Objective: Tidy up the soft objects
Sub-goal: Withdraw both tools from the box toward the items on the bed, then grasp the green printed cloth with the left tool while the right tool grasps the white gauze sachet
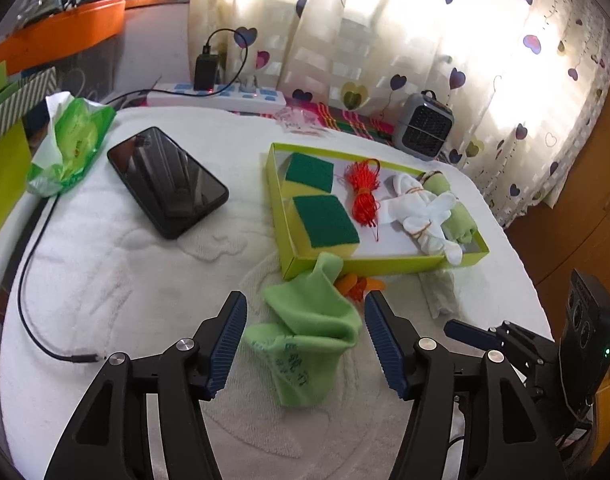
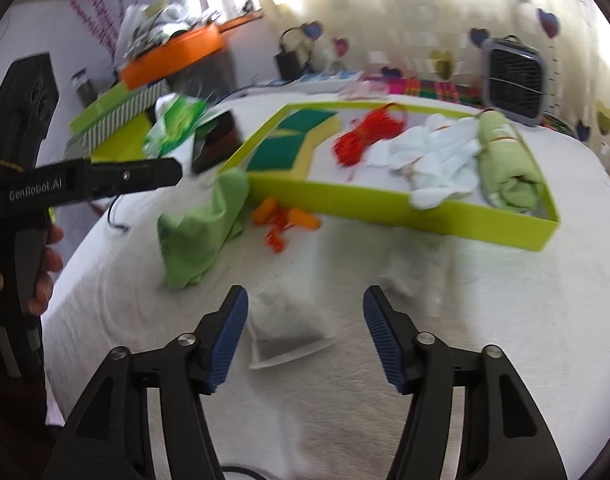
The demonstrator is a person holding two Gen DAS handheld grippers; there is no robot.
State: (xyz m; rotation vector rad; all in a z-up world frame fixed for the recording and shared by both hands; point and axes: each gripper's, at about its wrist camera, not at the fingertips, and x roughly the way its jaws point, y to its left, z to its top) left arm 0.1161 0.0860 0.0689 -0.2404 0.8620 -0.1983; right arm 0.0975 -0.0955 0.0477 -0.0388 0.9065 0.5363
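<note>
A loose green cloth (image 1: 305, 332) lies crumpled on the white towel, between the open fingers of my left gripper (image 1: 305, 308); it also shows in the right wrist view (image 2: 201, 228). Behind it sits a lime-green tray (image 1: 369, 266) holding two green-and-yellow sponges (image 1: 325, 222), a red string bundle (image 1: 363, 192), a tied white cloth (image 1: 417, 210) and a rolled green cloth (image 1: 457, 216). A small orange piece (image 1: 355, 282) lies against the tray's front wall. My right gripper (image 2: 305, 300) is open over a folded white cloth (image 2: 285, 328). That view is blurred.
A black phone (image 1: 167, 182) lies left of the tray. A green tissue pack (image 1: 71, 142) and a black cable (image 1: 29, 280) are at the left. A power strip (image 1: 217, 96) and a small grey fan (image 1: 425, 126) stand at the back by the curtain.
</note>
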